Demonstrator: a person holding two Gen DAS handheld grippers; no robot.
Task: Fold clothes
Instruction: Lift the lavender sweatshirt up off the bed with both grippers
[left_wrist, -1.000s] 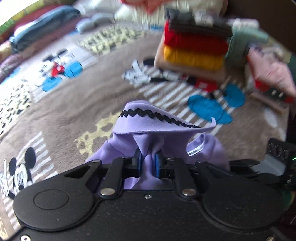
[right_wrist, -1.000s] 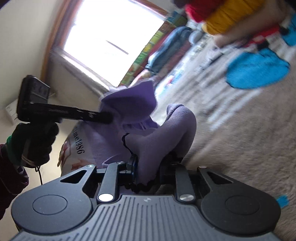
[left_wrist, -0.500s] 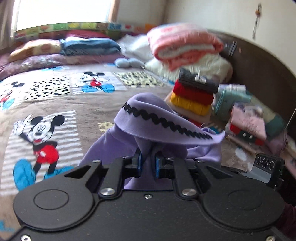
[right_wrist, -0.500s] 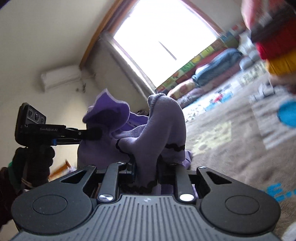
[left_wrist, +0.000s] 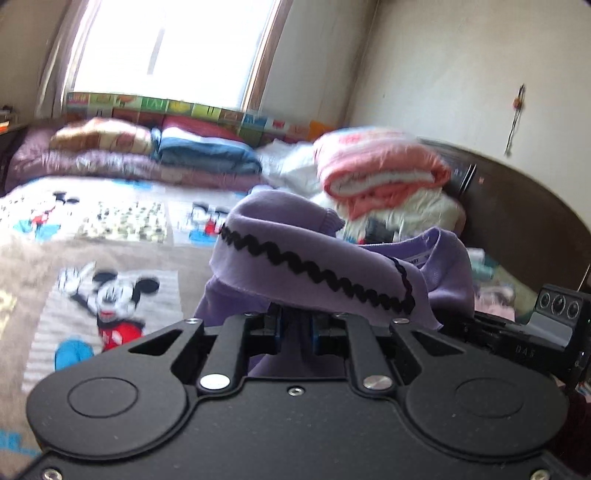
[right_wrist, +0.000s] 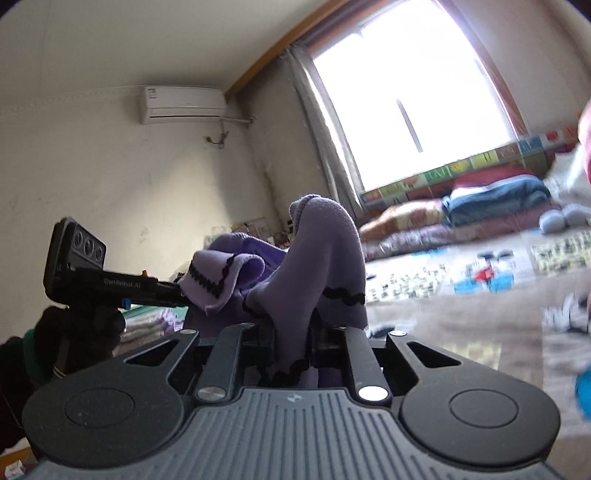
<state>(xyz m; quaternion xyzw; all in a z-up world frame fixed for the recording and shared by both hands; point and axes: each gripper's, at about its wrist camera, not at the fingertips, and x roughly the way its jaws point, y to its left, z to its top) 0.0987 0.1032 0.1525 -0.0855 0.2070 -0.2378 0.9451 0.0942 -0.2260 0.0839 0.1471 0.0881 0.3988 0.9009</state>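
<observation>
A lilac garment (left_wrist: 314, 258) with black zigzag trim hangs in the air between both grippers, above the bed. My left gripper (left_wrist: 294, 328) is shut on a bunch of its fabric, which drapes over the fingers. My right gripper (right_wrist: 291, 332) pinches another fold of the lilac garment (right_wrist: 321, 251), its jaws still closing on the cloth. In the right wrist view the left gripper (right_wrist: 173, 291) shows at the left, held by a dark-gloved hand (right_wrist: 74, 328), gripping a trimmed edge. The right gripper's camera end (left_wrist: 554, 314) appears at the right of the left wrist view.
A cartoon-mouse bedspread (left_wrist: 103, 295) covers the bed below. Folded quilts (left_wrist: 207, 151) line the window side. A pink and white blanket pile (left_wrist: 380, 170) sits against the dark headboard (left_wrist: 535, 206). An air conditioner (right_wrist: 181, 105) hangs on the wall.
Both grippers have lifted the lilac garment up off the bed and levelled out. The views swung from the bedspread to the window and walls. The folded clothes stack dropped out of sight.
</observation>
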